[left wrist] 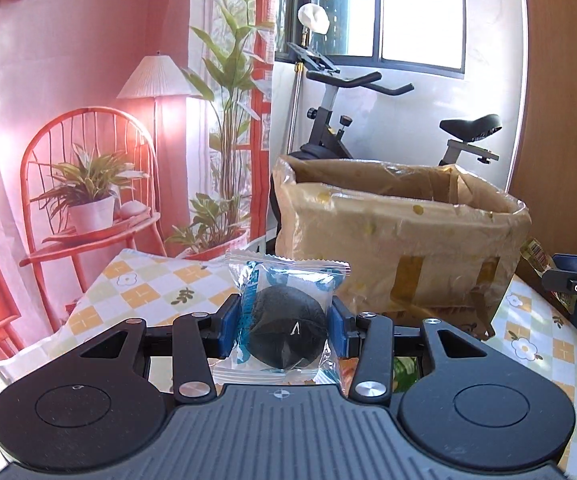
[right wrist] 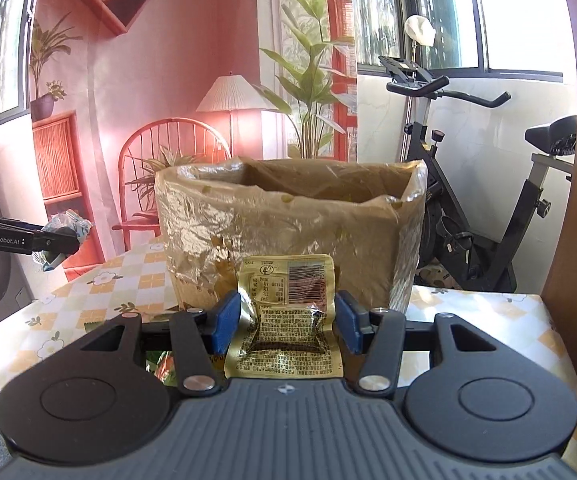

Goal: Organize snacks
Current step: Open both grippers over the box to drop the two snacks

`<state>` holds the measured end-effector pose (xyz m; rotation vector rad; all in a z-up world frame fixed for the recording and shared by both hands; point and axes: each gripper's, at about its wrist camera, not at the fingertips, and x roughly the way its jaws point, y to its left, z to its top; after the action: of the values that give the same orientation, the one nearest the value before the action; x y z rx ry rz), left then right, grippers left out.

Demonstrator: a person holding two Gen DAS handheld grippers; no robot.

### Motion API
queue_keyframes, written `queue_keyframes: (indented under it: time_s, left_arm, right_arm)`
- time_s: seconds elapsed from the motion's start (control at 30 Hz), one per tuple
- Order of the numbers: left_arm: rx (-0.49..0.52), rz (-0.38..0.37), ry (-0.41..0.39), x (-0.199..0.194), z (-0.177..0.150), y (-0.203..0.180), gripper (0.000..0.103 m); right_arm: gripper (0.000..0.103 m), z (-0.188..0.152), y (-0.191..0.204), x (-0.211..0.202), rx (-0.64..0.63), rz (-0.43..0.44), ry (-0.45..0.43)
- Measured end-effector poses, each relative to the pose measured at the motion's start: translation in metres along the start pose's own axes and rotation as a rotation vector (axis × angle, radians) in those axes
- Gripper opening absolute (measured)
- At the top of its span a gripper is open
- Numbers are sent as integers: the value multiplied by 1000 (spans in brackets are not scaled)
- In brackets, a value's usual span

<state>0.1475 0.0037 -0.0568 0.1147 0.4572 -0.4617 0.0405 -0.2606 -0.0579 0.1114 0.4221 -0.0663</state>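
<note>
Snacks sit in both grippers, held up in front of the box (left wrist: 404, 236). The left gripper (left wrist: 285, 326) is clamped on a clear pack (left wrist: 284, 312) with blue print and a round black cake inside; its blue pads (left wrist: 230, 330) press the pack from both sides, and the pack stands upright above the table (left wrist: 144, 288). The box, an open cardboard one wrapped in clear plastic and patched with yellow tape, stands on the table's checked flower cloth, beyond this pack and a little to its right. The right gripper (right wrist: 287, 322) is clamped on a gold pouch (right wrist: 286, 320) with a barcode and printed text facing the camera; the pouch is pinched at its middle between the blue pads (right wrist: 226, 320) and stands upright directly before the box's near wall, below its rim. Seen from the right wrist, the left gripper and its pack hover well to the left of the box, at about mid-height of its wall. Behind the box stands an exercise bike (right wrist: 472, 208), and to the box's left hangs a backdrop (right wrist: 136, 80) printed with a chair, lamp and plants.
</note>
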Motion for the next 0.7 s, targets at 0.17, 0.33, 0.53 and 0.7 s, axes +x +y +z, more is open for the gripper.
queue_keyframes:
  time_s: [0.17, 0.33, 0.53, 0.7]
  left_arm:
    - [54, -28, -91, 22, 56, -26, 48]
    - [62, -65, -83, 70, 102, -57, 48]
    - [46, -74, 0, 132, 124, -76, 48]
    - [52, -45, 57, 157, 121, -79, 49]
  right_arm:
    - [54, 50, -4, 14, -50, 16, -54]
    - [54, 88, -15, 59, -110, -45, -44]
    - [54, 104, -42, 111, -32, -135, 49]
    - [57, 98, -59, 127, 20, -175, 103]
